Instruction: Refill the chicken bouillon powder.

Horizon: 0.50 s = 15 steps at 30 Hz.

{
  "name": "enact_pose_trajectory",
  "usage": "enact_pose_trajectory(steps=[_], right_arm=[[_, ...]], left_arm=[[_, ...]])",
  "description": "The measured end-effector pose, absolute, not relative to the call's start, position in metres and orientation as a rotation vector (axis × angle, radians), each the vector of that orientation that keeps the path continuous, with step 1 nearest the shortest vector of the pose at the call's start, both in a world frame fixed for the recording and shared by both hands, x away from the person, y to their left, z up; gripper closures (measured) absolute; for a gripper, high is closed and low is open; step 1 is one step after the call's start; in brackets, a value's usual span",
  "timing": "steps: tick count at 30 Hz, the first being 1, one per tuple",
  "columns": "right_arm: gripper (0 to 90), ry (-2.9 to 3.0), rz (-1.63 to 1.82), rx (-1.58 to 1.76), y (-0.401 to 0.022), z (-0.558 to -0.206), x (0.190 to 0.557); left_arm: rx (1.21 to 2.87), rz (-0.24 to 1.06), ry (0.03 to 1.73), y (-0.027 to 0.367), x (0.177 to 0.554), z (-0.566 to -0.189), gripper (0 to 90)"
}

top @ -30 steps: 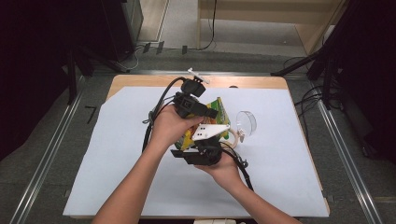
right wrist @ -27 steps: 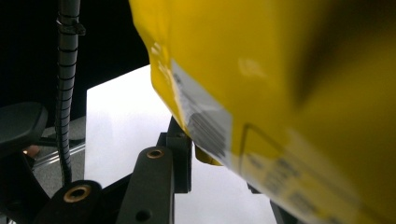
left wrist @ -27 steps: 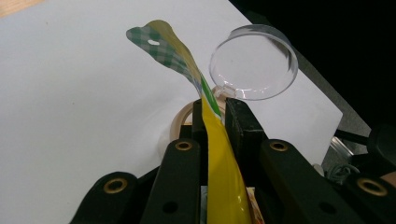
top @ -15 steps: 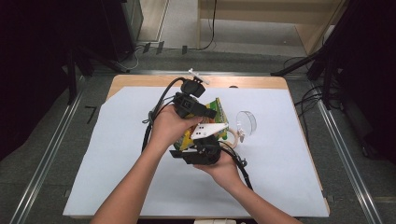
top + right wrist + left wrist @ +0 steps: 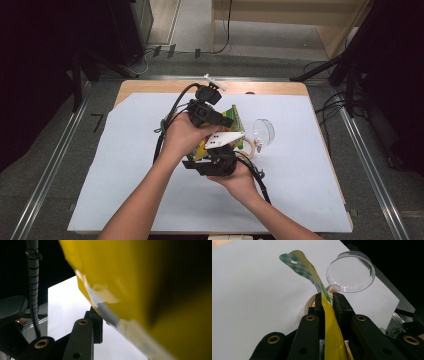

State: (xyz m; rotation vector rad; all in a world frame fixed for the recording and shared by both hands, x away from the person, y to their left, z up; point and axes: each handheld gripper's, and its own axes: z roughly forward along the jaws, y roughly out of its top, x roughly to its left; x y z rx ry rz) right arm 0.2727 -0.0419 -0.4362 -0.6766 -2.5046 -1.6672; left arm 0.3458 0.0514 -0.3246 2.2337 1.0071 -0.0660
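The yellow packet (image 5: 329,315) is pinched between the closed jaws of the left gripper (image 5: 327,296), while the right gripper (image 5: 216,162) also clasps it, above the white table (image 5: 125,165).

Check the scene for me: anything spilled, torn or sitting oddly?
Nothing spilled. The yellow packet is clamped edge-on in the left gripper, its green-checked top curling sideways. The clear glass lies on its side on the white sheet, the one thing askew.

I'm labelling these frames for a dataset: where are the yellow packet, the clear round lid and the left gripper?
yellow packet (image 5: 332,335), left gripper view, on its yellow body between the jaws.
clear round lid (image 5: 350,272), left gripper view, on its flat transparent face.
left gripper (image 5: 327,298), left gripper view, midway between its fingertips.
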Motion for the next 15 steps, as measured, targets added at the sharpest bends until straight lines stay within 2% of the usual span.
enact_pose_trajectory(steps=[15], right_arm=[[70.3, -2.496, -1.681, -0.695, -0.0408, -0.4371, 0.2713]], left_arm=[[2.242, -0.078, 1.02, 0.0503, 0.346, -0.3251, 83.4]])
